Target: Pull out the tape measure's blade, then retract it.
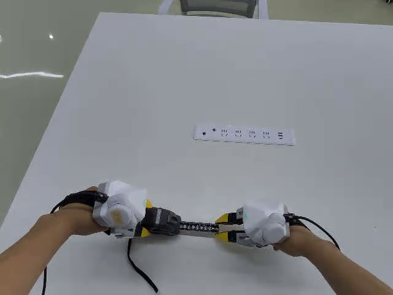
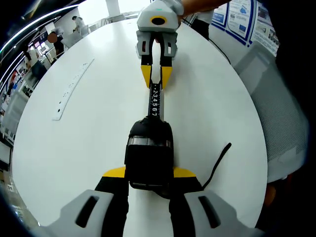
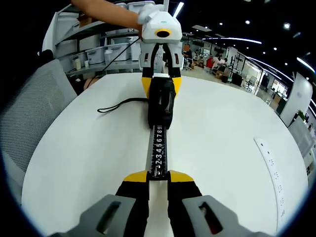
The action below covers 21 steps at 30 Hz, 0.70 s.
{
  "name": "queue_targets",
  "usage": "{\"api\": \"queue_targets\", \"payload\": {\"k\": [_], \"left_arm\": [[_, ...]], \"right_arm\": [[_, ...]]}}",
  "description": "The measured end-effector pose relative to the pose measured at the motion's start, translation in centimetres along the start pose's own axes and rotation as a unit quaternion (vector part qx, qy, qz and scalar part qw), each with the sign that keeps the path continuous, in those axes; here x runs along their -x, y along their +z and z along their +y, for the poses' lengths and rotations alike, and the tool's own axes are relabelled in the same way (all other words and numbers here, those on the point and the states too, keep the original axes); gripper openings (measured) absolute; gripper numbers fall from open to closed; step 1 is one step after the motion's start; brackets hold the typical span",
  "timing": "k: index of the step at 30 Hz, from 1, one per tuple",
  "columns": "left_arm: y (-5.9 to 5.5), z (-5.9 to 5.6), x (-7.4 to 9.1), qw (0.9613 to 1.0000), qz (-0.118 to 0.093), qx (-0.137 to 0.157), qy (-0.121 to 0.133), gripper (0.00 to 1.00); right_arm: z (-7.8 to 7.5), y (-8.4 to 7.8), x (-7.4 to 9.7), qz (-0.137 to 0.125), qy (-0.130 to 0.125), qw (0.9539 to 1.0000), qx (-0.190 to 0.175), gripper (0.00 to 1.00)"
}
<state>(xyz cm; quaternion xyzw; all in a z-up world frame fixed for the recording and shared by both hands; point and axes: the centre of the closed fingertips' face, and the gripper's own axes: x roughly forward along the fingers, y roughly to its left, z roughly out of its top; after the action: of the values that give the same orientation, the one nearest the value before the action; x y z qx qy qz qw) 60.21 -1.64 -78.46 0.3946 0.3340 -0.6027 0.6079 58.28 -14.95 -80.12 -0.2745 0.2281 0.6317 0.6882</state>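
Two grippers face each other on one line near the front edge of the white worktop [image 1: 184,80].

Left first: your left gripper [image 1: 146,218] has its yellow-tipped jaws clamped round the tape measure case [image 1: 163,221]. The case is a chunky black body, matte, with a shinier patch on top. A black wrist cord [image 1: 138,265] trails from it toward you, slack.

From the case the blade [image 1: 198,227] runs rightward. It is flat, thin and pale, with black printed numerals. Whether it rests on the worktop or rides just above it, I cannot tell. Only a short length is out.

At its far end your right gripper [image 1: 221,227] pinches the blade tip between narrow jaws.

The blade's long axis lies straight between the two sets of jaws, left to right. My judgement is that the pull is a plain separation along that line, and your right hand has the free end. Hold it straight; a thin blade likely kinks if twisted.

Well beyond, a white power strip [image 1: 244,134] lies apart from the work.
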Motion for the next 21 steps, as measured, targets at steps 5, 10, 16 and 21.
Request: {"api": "queue_targets", "payload": {"k": [5,10,16,21], "left_arm": [[0.01,0.01,-0.01,1.0,-0.001,0.0,0.0,0.27],[0.02,0.02,-0.02,1.0,-0.001,0.0,0.0,0.27],[0.04,0.01,0.0,1.0,-0.002,-0.001,0.0,0.27],[0.06,0.03,-0.03,1.0,-0.003,-0.001,0.0,0.27]], "right_arm": [[0.03,-0.26,0.31,0.001,0.001,1.0,-0.003,0.12],[0.07,-0.43,0.44,0.002,0.001,1.0,-0.004,0.12],[0.14,-0.59,0.62,0.0,0.003,0.9999,-0.01,0.12],[0.14,-0.86,0.72,0.002,0.003,0.9999,-0.01,0.12]]}}
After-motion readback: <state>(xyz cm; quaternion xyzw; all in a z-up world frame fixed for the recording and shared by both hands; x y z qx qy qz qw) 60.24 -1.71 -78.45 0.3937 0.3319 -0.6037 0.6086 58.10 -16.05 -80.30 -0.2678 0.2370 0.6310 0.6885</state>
